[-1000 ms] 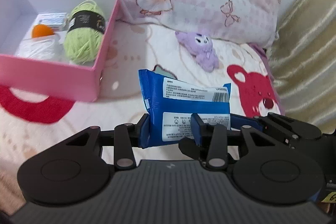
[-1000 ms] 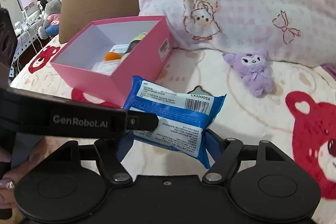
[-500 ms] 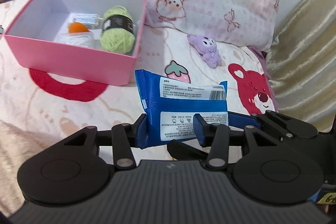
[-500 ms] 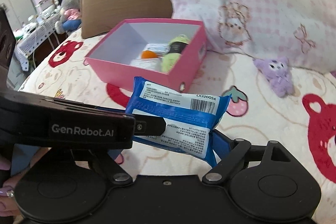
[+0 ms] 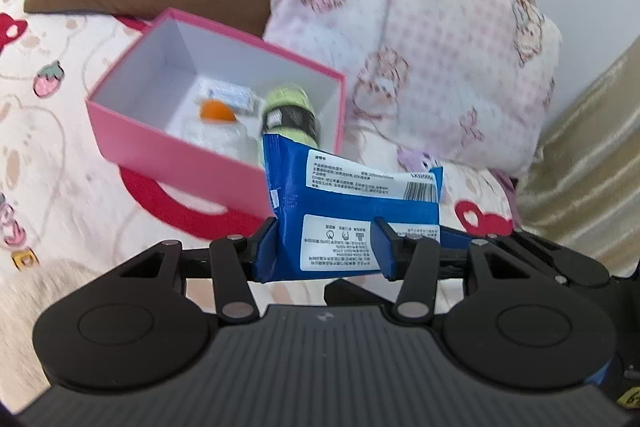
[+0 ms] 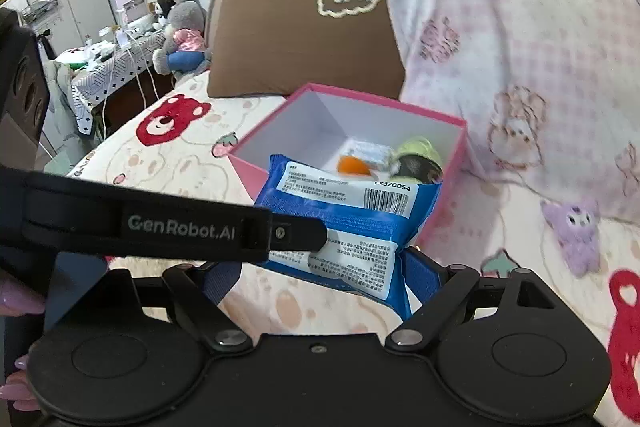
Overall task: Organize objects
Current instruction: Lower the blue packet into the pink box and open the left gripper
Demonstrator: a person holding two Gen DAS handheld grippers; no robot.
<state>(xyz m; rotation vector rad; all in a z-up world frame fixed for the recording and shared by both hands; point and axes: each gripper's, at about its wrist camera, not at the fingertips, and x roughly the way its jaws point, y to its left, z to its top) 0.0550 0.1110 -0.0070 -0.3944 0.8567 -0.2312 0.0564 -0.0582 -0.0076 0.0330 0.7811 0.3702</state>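
Observation:
Both grippers hold one blue wipes packet (image 5: pixel 352 211), which also shows in the right wrist view (image 6: pixel 352 223), in the air above the bed. My left gripper (image 5: pixel 326 247) is shut on its lower part. My right gripper (image 6: pixel 324 271) is shut on it from the other side. The open pink box (image 5: pixel 160 135) sits just beyond the packet and holds a green yarn ball (image 5: pixel 290 111), an orange ball (image 5: pixel 216 111) and white items. The box also shows in the right wrist view (image 6: pixel 452 163).
A purple plush toy (image 6: pixel 576 231) lies on the bedsheet right of the box. A pink checked pillow (image 5: pixel 420 47) and a brown pillow (image 6: pixel 296 39) lean against the headboard behind the box. A gold curtain (image 5: pixel 592 155) hangs at the right.
Both grippers have lifted the packet higher and carried it toward the pink box; the packet's top edge now overlaps the box's near wall in view.

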